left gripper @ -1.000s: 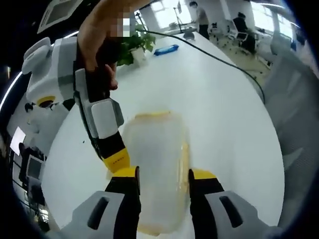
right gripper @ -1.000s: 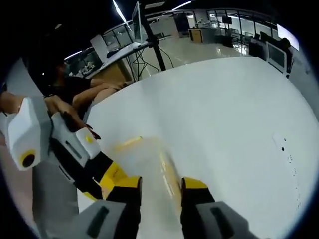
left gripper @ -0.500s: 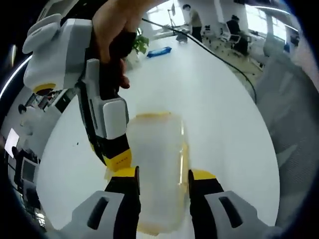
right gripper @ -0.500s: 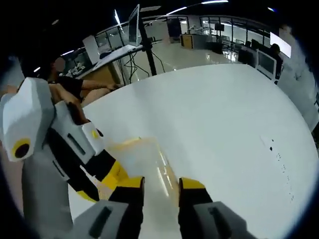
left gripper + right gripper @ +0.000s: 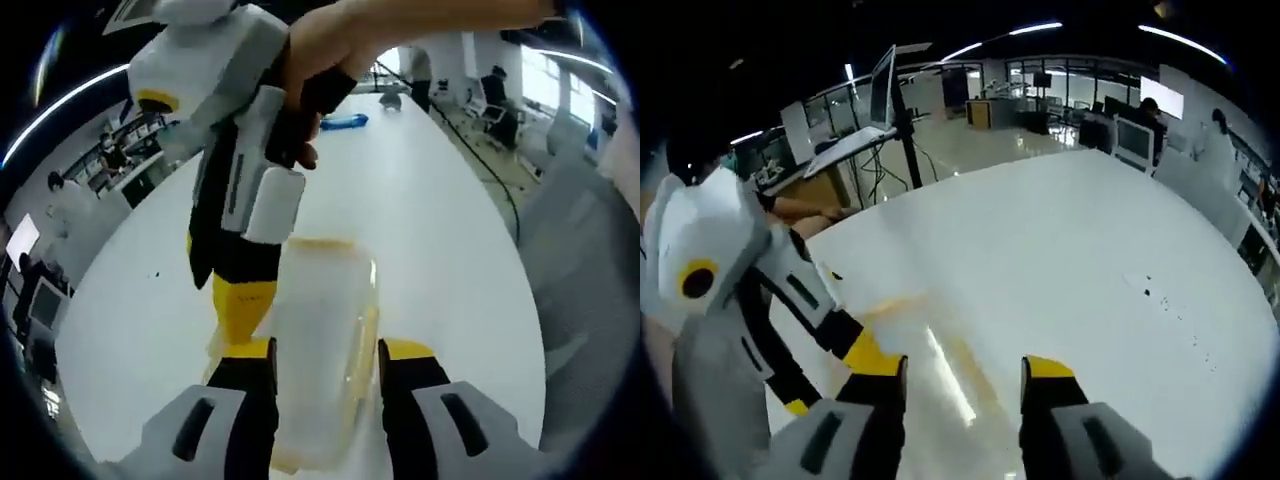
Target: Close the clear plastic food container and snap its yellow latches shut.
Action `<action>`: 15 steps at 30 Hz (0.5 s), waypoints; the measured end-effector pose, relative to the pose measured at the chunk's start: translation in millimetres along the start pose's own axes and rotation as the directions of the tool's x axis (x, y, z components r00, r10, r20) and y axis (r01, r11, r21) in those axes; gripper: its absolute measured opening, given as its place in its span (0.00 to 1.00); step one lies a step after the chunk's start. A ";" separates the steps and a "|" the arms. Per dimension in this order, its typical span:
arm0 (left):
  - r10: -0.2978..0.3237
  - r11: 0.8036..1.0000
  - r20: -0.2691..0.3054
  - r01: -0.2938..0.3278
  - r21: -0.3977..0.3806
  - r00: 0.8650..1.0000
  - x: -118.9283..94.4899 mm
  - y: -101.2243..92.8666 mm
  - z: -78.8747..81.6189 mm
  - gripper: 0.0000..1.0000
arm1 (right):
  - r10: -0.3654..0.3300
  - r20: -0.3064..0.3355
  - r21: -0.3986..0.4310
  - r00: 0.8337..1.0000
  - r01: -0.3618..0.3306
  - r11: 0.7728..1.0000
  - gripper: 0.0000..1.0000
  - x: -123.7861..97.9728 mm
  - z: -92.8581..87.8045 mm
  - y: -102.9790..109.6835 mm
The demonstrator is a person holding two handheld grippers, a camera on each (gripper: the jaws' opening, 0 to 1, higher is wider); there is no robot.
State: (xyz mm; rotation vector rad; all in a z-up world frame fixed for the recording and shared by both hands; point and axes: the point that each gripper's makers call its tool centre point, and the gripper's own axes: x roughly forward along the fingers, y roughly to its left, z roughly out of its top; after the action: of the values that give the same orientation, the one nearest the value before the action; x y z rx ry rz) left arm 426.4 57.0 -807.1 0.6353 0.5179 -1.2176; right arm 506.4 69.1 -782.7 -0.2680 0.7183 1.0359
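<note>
In the left gripper view, the clear plastic food container [image 5: 322,350] lies on the white table [image 5: 440,230], lengthwise between the jaws of the left gripper [image 5: 328,365]; the jaws stand apart on either side of it, close against its walls, though whether they press it cannot be told. The right gripper [image 5: 243,300], held by a hand [image 5: 335,45], comes down just beside the container's left edge, yellow tip at its side. Beyond the container the table runs open toward a blue object [image 5: 338,121] and a black cable [image 5: 470,150]. Nothing can be made out inside the container.

In the right gripper view, the container [image 5: 940,385] sits between the parted jaws of the right gripper [image 5: 965,370], a yellow latch [image 5: 880,308] at its far end. The left gripper [image 5: 790,300] stands just left of the container. Right of it the table [image 5: 1090,250] is bare; desks and monitors lie beyond.
</note>
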 end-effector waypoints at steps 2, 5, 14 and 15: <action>0.020 1.000 0.016 -0.020 -0.008 1.000 -8.2 -2.5 4.9 0.48 | -0.033 0.053 0.041 0.998 0.031 0.999 0.44 -15.2 0.0 1.6; 0.087 0.996 0.062 -0.086 -0.027 0.994 -26.3 -4.3 15.2 0.51 | -0.078 0.102 0.071 0.992 0.071 0.995 0.45 -38.8 -10.6 10.5; 0.246 0.958 0.181 -0.211 -0.195 0.952 -77.7 -22.1 23.9 0.53 | -0.191 0.173 0.110 0.966 0.174 0.979 0.50 -75.7 -37.5 41.4; 0.267 0.950 0.188 -0.225 -0.217 0.945 -83.4 -22.9 23.2 0.57 | -0.208 0.179 0.119 0.962 0.189 0.975 0.53 -80.1 -39.0 43.3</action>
State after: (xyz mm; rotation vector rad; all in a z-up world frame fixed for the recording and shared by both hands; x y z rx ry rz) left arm 382.5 93.4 -738.1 0.3841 0.3558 -0.9697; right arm 428.4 15.3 -753.9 -0.1476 0.5554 0.8185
